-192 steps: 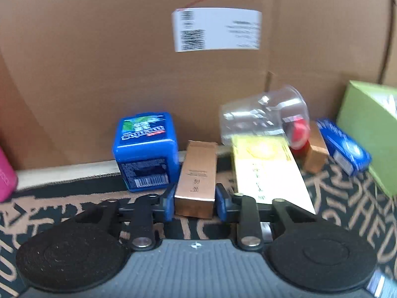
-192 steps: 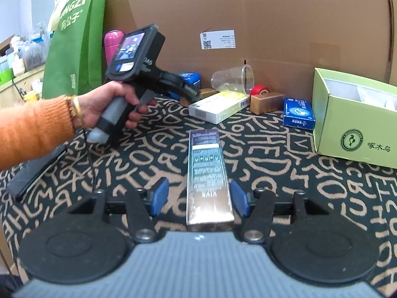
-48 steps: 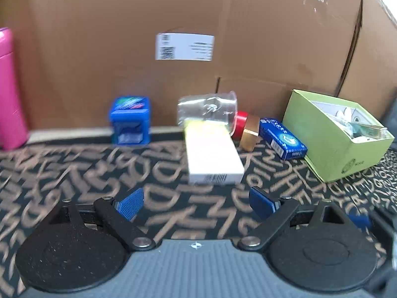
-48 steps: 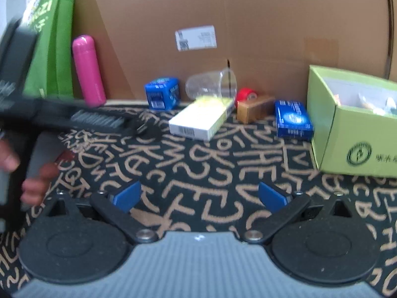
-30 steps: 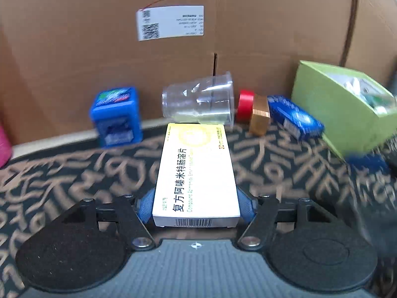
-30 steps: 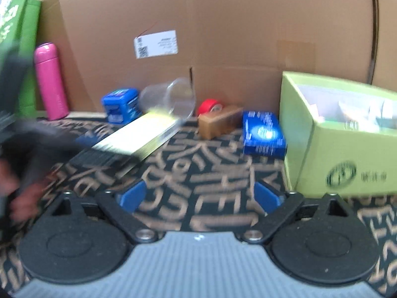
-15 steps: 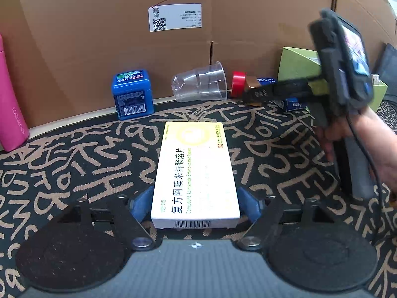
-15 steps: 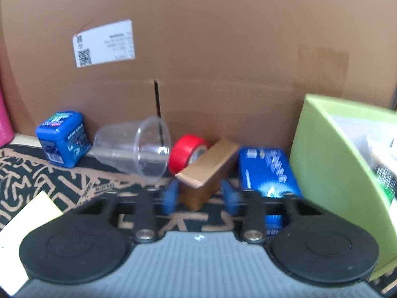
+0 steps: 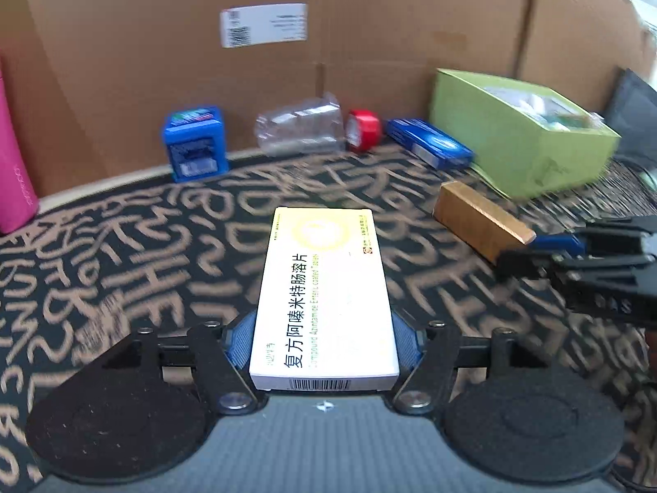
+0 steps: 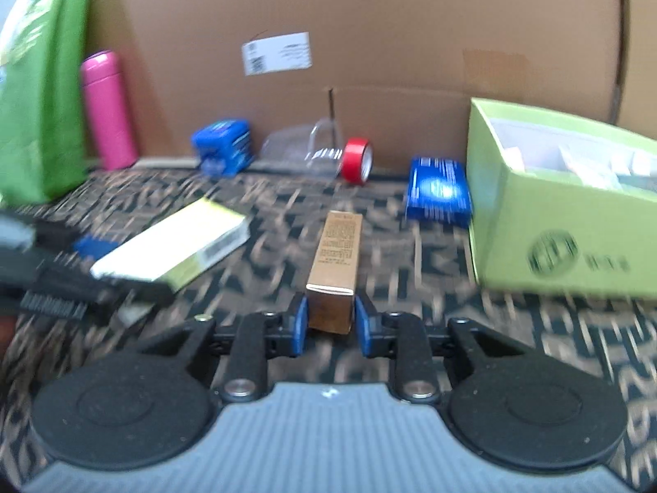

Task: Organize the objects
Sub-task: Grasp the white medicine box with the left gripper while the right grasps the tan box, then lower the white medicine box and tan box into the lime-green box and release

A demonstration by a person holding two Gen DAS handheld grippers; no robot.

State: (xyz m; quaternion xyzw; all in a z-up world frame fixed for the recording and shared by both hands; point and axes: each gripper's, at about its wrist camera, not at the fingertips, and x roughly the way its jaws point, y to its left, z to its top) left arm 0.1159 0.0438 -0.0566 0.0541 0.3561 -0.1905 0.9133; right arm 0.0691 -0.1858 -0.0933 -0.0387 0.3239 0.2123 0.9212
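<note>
A white and yellow medicine box lies lengthwise between my left gripper's blue pads, which press its sides while the jaws close. The right wrist view shows the same box at the left, above the patterned mat. My right gripper is closing on the near end of a slim gold box, its pads against both sides. In the left wrist view that gold box sticks out of the right gripper at the right.
An open green box with items inside stands at the right. Along the cardboard wall lie a blue flat box, a red tape roll, a tipped clear cup and a blue tin. A pink bottle and green bag stand left.
My right gripper shut on the gold box beside the tape roll and drew it back from the wall. The left gripper, holding the medicine box, shifted across the mat.
</note>
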